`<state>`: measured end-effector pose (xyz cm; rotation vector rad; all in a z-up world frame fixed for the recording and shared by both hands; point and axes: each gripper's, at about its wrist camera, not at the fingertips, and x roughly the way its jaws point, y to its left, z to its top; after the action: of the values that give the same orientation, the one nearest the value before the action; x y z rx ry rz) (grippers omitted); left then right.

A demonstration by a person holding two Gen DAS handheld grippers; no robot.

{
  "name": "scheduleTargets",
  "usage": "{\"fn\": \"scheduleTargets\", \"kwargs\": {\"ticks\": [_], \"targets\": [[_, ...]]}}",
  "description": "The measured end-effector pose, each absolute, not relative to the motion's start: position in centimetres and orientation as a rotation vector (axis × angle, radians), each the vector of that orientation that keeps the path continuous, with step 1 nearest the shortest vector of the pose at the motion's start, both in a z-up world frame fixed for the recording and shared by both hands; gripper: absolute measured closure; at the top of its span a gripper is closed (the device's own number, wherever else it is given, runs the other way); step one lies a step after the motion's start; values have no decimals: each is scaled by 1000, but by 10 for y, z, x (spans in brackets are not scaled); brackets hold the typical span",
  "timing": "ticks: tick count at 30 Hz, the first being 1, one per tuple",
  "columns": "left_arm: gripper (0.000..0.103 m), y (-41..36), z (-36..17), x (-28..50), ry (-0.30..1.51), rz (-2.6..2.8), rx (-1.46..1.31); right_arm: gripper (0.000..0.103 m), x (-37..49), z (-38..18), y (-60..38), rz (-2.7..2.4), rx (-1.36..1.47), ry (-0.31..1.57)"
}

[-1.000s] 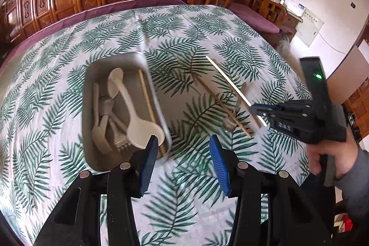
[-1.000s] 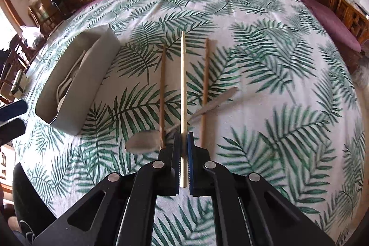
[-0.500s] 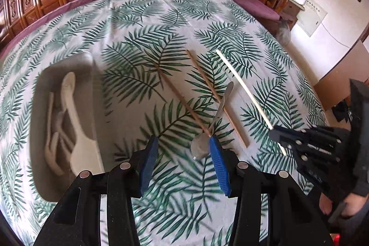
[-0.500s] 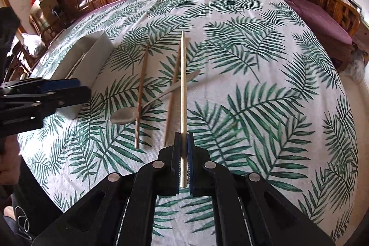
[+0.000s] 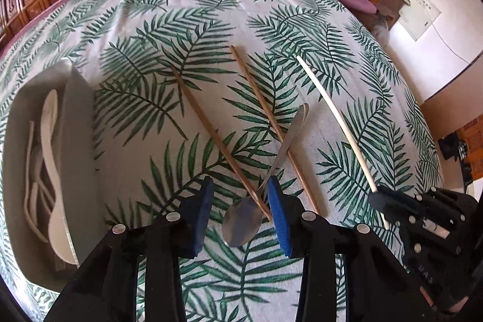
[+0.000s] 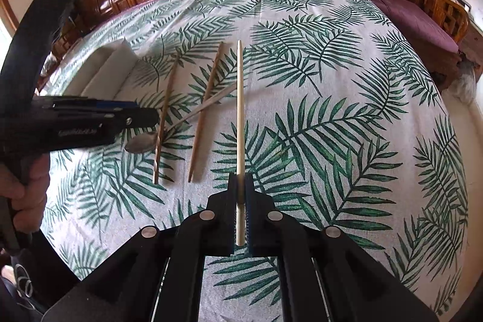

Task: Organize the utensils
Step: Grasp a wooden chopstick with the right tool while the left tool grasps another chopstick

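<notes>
A metal spoon (image 5: 241, 224) lies on the leaf-print cloth, its handle crossing two brown chopsticks (image 5: 211, 135) (image 5: 265, 116). My left gripper (image 5: 241, 215) points down over the spoon, its jaws closing with the bowl between the blue pads (image 5: 279, 219), which do not press on it. My right gripper (image 6: 240, 186) is shut on the near end of a pale chopstick (image 6: 240, 110), held off the cloth to the right of the brown pair (image 6: 164, 122). The left wrist view shows the right gripper (image 5: 379, 198) and the pale chopstick (image 5: 332, 116) at right. The right wrist view shows the left gripper (image 6: 148, 115) and the spoon (image 6: 142, 142).
A grey metal tray (image 5: 77, 122) at the left holds several pale plastic spoons and forks (image 5: 49, 141); it shows far left in the right wrist view as the tray (image 6: 117, 65). Carved wooden chairs ring the table's far edge. A hand (image 6: 27, 180) holds the left gripper.
My left gripper has moved right and down, from over the tray to over the metal spoon, and its jaws have narrowed. The right gripper, still holding the pale chopstick, has shifted slightly right.
</notes>
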<state>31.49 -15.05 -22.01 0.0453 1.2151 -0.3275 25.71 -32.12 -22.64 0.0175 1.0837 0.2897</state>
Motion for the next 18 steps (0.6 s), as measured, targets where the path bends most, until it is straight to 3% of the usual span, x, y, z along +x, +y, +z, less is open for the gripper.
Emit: {"fn": "scheduleTargets", "kwargs": {"ticks": [12, 15, 18], "targets": [[79, -159, -236, 325, 1260, -288, 20, 97, 261, -222, -340, 256, 46, 1077], [90, -160, -236, 325, 1261, -270, 41, 97, 263, -221, -343, 252, 53, 1077], [92, -159, -237, 327, 1265, -263, 33, 97, 263, -220, -344, 257, 61, 1075]]}}
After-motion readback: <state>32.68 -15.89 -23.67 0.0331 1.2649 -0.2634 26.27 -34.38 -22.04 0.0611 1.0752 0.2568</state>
